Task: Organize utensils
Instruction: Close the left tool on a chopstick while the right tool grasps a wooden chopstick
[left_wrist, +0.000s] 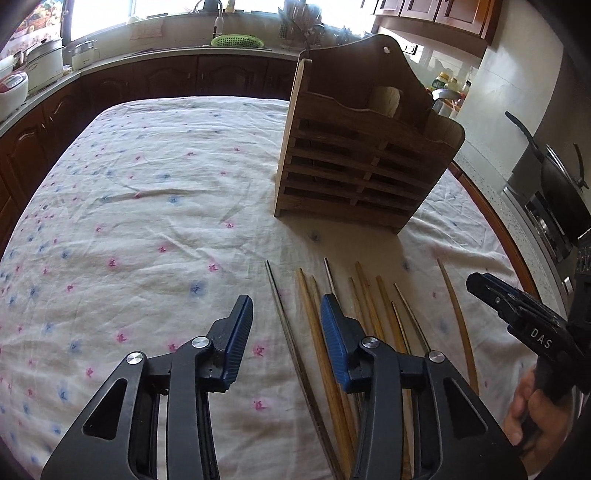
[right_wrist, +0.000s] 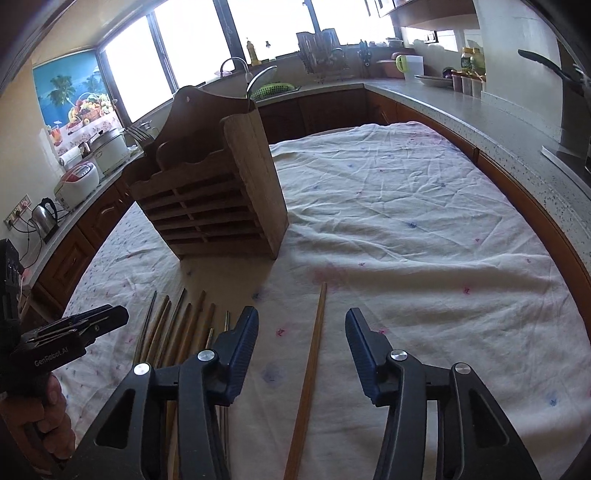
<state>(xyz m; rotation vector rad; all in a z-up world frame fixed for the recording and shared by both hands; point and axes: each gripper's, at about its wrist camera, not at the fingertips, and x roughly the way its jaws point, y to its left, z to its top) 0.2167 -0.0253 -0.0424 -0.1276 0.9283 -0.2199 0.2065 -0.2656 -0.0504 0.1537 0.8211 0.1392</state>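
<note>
A slatted wooden utensil holder (left_wrist: 354, 162) stands upright on the floral cloth; it also shows in the right wrist view (right_wrist: 218, 199). Several chopsticks (left_wrist: 354, 306) lie side by side in front of it, also seen at the lower left of the right wrist view (right_wrist: 177, 325). My left gripper (left_wrist: 286, 314) is open above the leftmost chopsticks, with a dark thin chopstick (left_wrist: 291, 343) and a wooden one between its jaws. My right gripper (right_wrist: 301, 328) is open above a lone wooden chopstick (right_wrist: 312, 365) lying apart to the right. Both grippers hold nothing.
The table is covered by a wrinkled white floral cloth (left_wrist: 140, 229). Kitchen counters (right_wrist: 480, 122) with appliances, a sink and a green basket (left_wrist: 236, 40) surround the table. A dark pan (left_wrist: 554, 173) sits at the right.
</note>
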